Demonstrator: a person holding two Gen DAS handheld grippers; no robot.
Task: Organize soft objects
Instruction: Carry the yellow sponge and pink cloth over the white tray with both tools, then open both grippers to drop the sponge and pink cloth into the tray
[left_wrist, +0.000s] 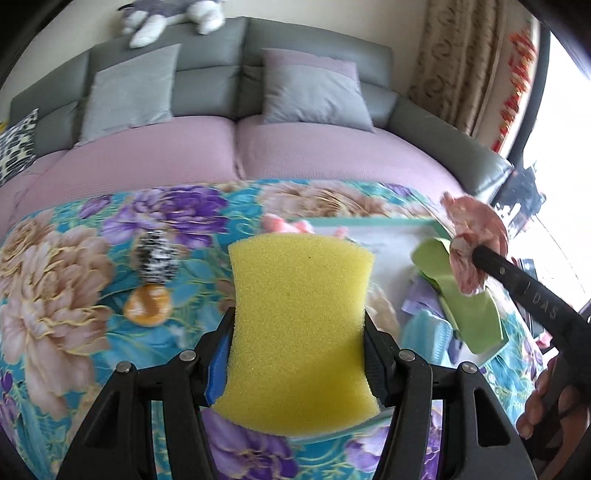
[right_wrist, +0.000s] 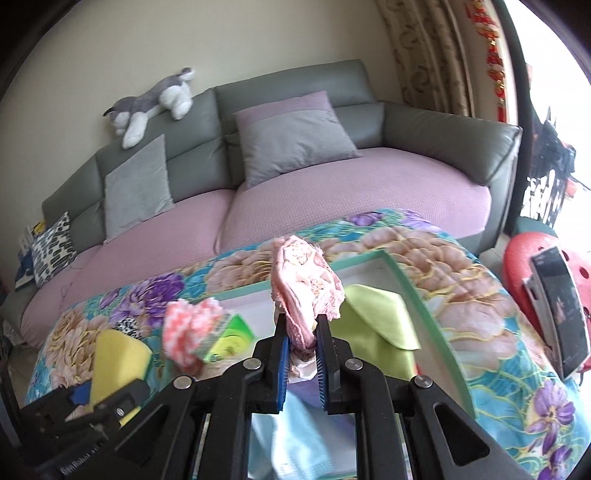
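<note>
A yellow sponge is pinched at its narrow waist between the fingers of my left gripper, held above the flowered cover. The same sponge shows at the lower left of the right wrist view. My right gripper is shut on a bunched pink floral cloth, which stands up out of the jaws over a green-rimmed tray. From the left wrist view that pink cloth hangs at the right on the black finger. A lime green cloth lies in the tray.
A pink-and-white fluffy cloth and a green packet sit by the tray's left rim, with a light blue cloth below. A zebra-patterned item and an orange one lie on the flowered cover. Behind is a sofa; at right, a red stool.
</note>
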